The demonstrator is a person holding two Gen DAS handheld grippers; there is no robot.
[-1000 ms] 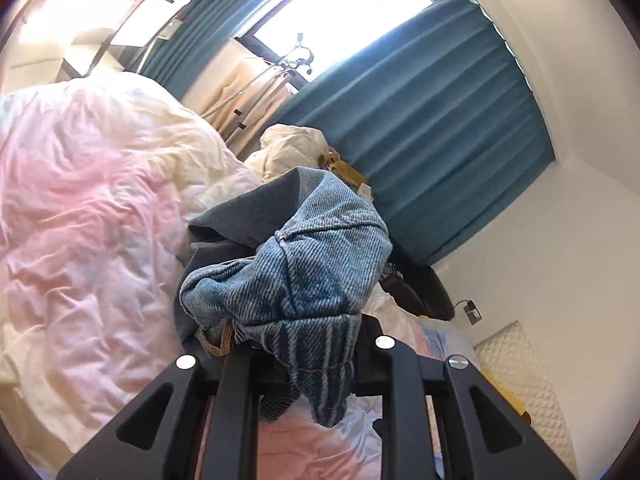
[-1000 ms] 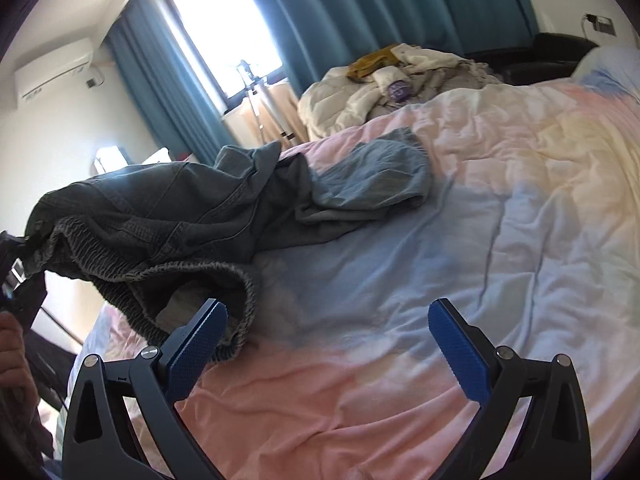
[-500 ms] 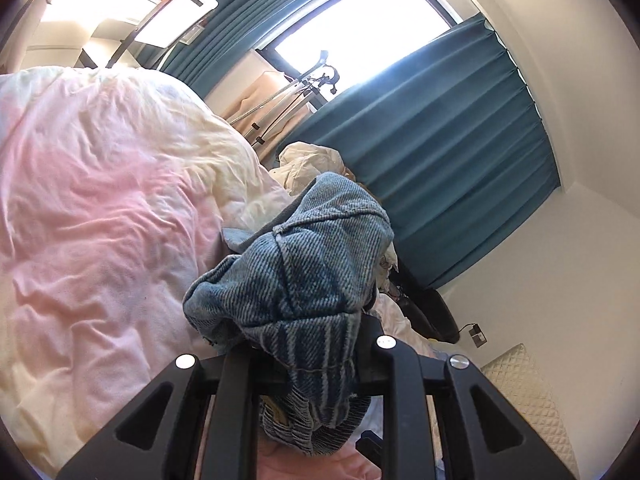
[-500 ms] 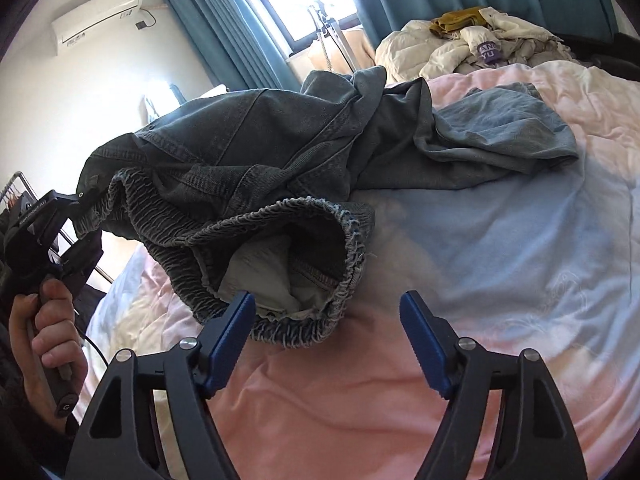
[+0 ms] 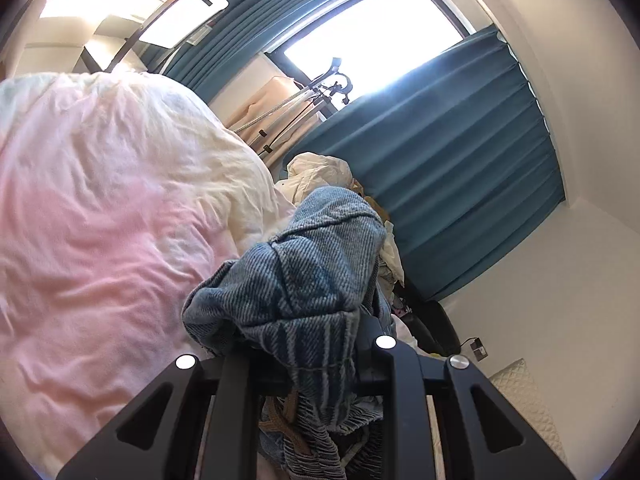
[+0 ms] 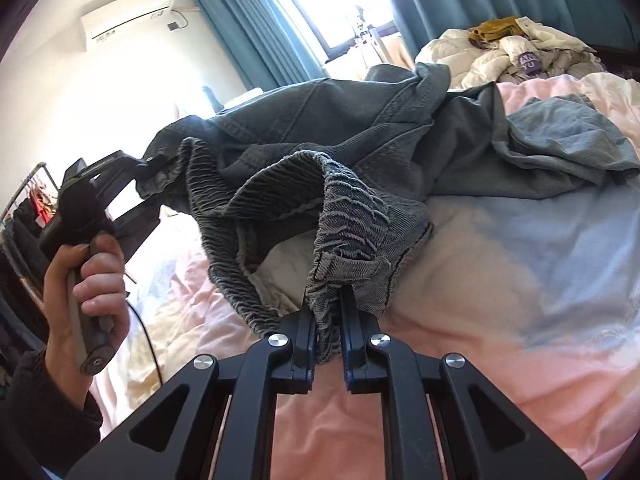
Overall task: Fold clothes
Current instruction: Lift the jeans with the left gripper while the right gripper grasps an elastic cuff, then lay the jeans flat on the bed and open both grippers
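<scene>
The right gripper [image 6: 328, 340], jaws just closed on the jeans' elastic waistband [image 6: 344, 216], sits low centre; the left gripper [image 6: 154, 162] pinches it upper left, legs trailing upper right.

Jeans [image 6: 360, 152] across the quilt [image 6: 520, 320], clothes pile [image 6: 520, 52] behind.

The jeans [image 6: 360, 140] are showing faded grey-blue denim, with a paler blue leg end and a ribbed, gathered waistband; in the left wrist view their weave is reading as blue-and-white diagonal twill. The duvet [image 6: 540, 300] is running in soft washes of pink, pale blue and cream. The curtains [image 5: 460, 184] are hanging in deep teal. The right gripper [image 6: 328, 344] is showing black arms with blue pads; the left gripper [image 5: 304, 364] is looking all black. The clothes pile [image 6: 512, 52] is mixing off-white, mustard and a purple patch.
</scene>
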